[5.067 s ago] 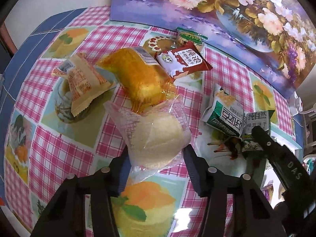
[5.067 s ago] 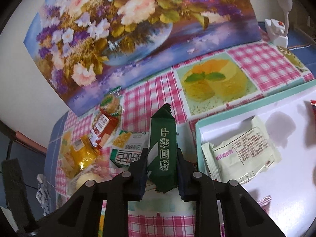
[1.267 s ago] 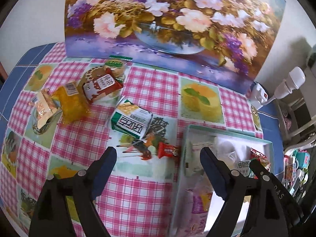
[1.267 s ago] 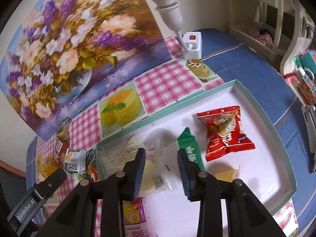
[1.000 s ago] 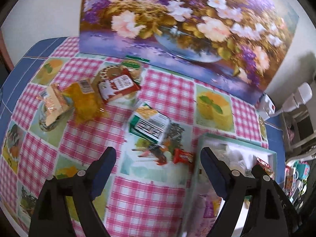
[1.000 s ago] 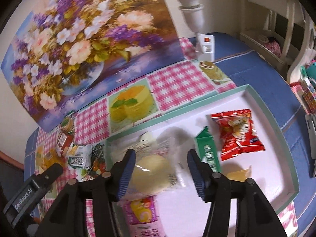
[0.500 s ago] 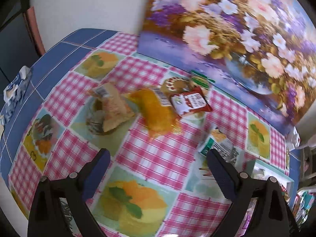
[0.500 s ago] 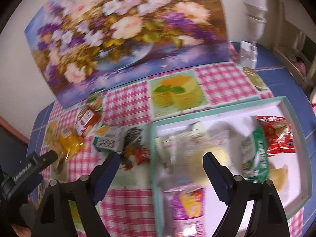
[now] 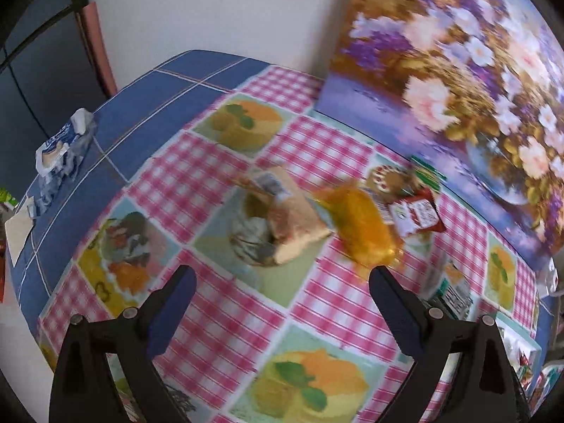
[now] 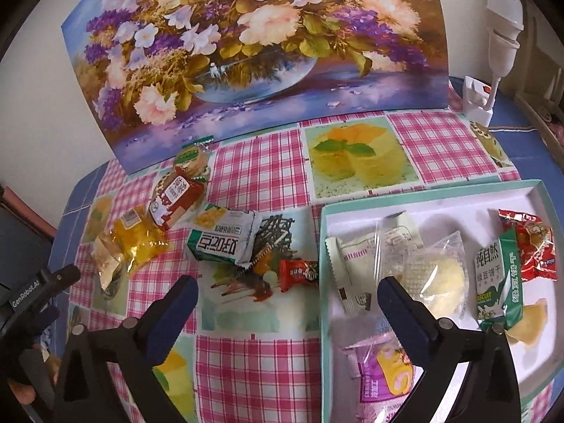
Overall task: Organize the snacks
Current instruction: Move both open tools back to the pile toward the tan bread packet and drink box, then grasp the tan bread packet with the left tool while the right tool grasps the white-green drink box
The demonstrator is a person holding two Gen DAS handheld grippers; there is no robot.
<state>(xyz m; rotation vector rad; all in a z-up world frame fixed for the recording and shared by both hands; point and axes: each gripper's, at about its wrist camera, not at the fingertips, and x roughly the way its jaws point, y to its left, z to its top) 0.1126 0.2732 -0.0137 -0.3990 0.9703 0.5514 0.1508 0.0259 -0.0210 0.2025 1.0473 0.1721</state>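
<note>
Both grippers empty, jaws wide: left gripper over orange bun (blurred); right gripper near tray; green packet reads "BISCUIT".

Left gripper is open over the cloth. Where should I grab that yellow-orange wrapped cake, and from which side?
Judging by its pose, take the yellow-orange wrapped cake across its narrow middle, coming down from above with the left gripper open as it is. It lies flat and elongated; the beige packet and red packet crowd its ends, so its mid-body looks like the freest part.
</note>
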